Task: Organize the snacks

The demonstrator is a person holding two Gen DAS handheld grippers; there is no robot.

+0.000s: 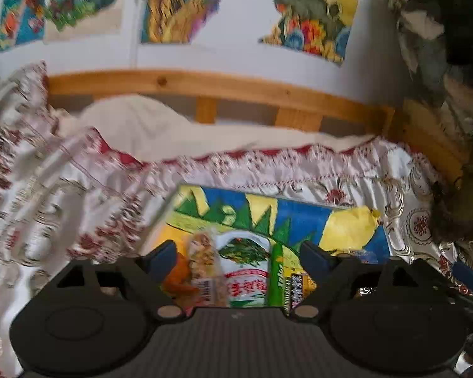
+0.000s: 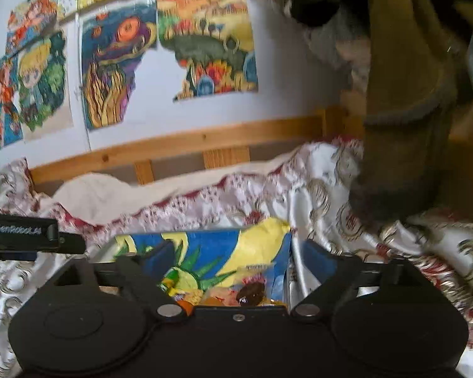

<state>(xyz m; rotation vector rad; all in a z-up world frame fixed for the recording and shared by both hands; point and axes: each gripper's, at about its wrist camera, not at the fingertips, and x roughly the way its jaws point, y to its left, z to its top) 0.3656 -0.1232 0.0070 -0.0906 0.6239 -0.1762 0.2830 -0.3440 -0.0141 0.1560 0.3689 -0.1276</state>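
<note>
Several snack packets [image 1: 242, 271] lie on a painted sheet [image 1: 299, 217] spread on the bed. A white and green packet is in the middle, a clear packet with orange snacks [image 1: 201, 261] at its left, and a green and yellow packet [image 1: 287, 277] at its right. My left gripper [image 1: 239, 252] is open, its fingers on either side of the packets, holding nothing. My right gripper [image 2: 236, 258] is open above the right end of the same painted sheet [image 2: 211, 249]. A dark wrapped sweet [image 2: 250, 293] and orange snacks lie just under it.
The patterned red and white bedspread [image 1: 78, 195] is rumpled around the sheet. A wooden bed rail [image 1: 205, 86] and a wall with drawings are behind. Dark clothes and a mustard cloth [image 2: 403, 78] hang at the right. The left gripper's body [image 2: 22, 236] shows at the left of the right wrist view.
</note>
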